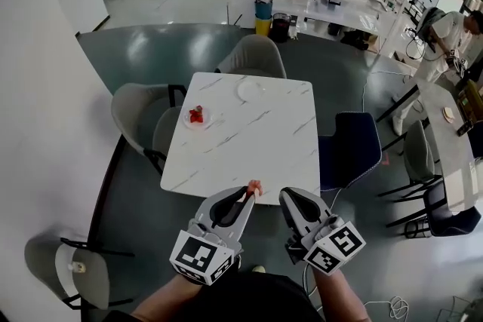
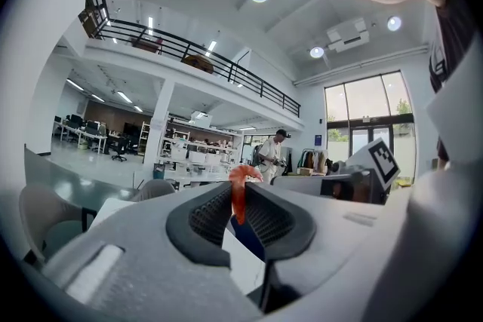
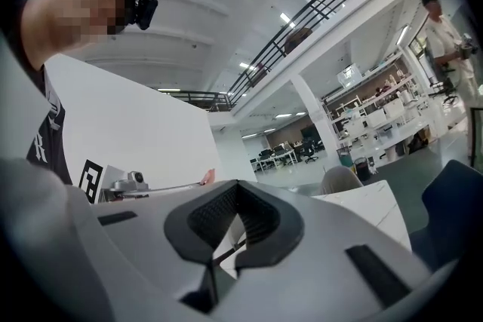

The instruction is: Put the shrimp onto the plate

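Note:
An orange-pink shrimp [image 1: 254, 187] is pinched in my left gripper [image 1: 251, 197], held just off the near edge of the white marble table [image 1: 249, 139]. In the left gripper view the shrimp [image 2: 240, 191] stands upright between the ribbed pads, its curled end poking above them. My right gripper [image 1: 290, 197] hangs beside it, shut with nothing in it; its pads [image 3: 226, 219] meet on empty air. An empty white plate [image 1: 250, 90] lies at the table's far side. A small plate [image 1: 186, 122] at the left edge carries a red item [image 1: 196, 115].
Grey chairs [image 1: 255, 55] [image 1: 139, 113] stand at the far and left sides of the table, a dark blue chair [image 1: 349, 151] at the right. A person [image 1: 445, 38] stands by desks at the far right. More chairs [image 1: 434, 196] line the right.

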Action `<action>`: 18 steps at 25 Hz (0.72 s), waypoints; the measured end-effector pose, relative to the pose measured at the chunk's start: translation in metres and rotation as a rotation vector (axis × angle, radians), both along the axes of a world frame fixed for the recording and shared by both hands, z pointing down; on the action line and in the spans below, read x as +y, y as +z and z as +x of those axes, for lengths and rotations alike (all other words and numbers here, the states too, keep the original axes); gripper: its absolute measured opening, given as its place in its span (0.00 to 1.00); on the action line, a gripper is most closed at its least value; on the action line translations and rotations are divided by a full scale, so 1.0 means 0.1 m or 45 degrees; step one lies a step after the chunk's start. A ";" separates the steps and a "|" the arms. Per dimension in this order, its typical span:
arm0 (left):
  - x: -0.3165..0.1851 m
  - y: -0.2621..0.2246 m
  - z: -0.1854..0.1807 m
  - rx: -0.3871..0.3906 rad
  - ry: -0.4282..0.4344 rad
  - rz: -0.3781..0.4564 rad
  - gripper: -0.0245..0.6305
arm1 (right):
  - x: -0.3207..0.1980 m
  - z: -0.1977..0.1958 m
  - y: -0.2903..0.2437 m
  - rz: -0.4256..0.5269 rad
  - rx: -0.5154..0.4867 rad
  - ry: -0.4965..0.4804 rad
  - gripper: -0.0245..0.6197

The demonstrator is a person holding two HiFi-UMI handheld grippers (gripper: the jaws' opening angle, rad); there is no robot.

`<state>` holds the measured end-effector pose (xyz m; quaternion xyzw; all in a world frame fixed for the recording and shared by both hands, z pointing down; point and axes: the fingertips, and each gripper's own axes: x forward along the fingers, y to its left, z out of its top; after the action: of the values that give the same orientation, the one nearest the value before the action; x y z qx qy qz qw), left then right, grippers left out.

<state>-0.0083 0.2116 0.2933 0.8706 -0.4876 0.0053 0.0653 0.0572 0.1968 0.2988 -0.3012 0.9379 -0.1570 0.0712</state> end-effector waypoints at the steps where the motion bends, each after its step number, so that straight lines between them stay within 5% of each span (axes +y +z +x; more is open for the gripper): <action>1: -0.11 0.00 -0.06 -0.002 0.011 0.002 0.13 | -0.10 -0.06 -0.01 0.003 0.004 0.013 0.04; 18: -1.74 0.21 -0.65 0.000 0.117 -0.032 0.13 | -1.49 -0.59 0.09 -0.028 0.058 0.149 0.04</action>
<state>-0.0737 0.0380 0.3144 0.8912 -0.4471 0.0144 0.0759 -0.0022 0.0476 0.3075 -0.3596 0.9183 -0.1561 0.0554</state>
